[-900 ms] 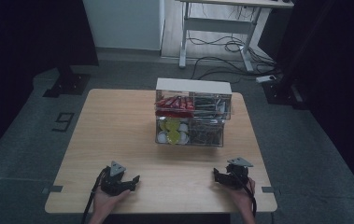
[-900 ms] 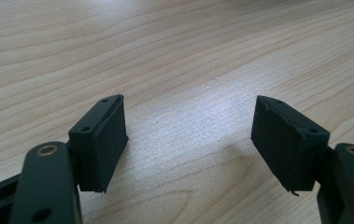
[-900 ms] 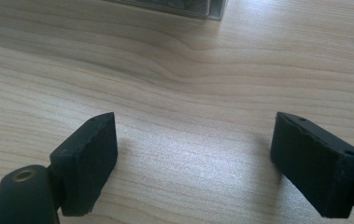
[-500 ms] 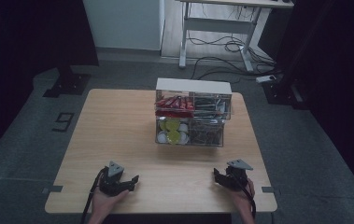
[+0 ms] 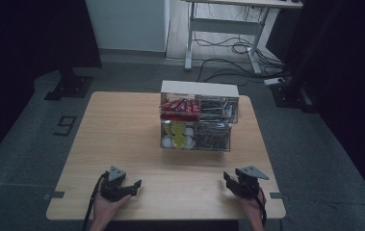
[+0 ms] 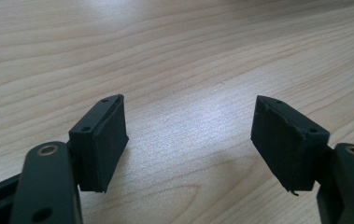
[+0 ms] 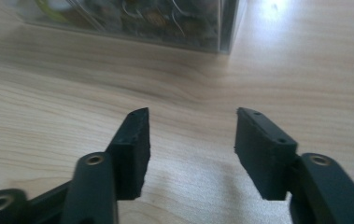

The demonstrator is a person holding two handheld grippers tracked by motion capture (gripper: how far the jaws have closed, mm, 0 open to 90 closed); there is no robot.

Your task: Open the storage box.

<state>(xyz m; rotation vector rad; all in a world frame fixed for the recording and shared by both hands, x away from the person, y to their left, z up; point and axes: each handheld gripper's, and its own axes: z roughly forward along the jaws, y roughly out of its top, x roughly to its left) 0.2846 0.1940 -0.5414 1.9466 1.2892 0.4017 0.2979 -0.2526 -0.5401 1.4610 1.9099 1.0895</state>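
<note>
- While both my grippers sat low at the near edge of the table (image 5: 122,125), left gripper (image 5: 133,185) and right gripper (image 5: 229,180) had jaws apart, nothing between them, probably just parked before a reach.
- Clear organizer box (image 5: 197,122) stood mid-table toward the far side, well apart from both.
- Plenty of bare wood between, so an easy run forward, I figured.

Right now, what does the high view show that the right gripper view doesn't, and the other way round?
High view alone: the left gripper at the table's near edge, and the red packets in the clear organizer's top tier. Right gripper view alone: a close look along the right gripper, its open jaws with nothing between them. Both: the wooden table and the organizer.
</note>
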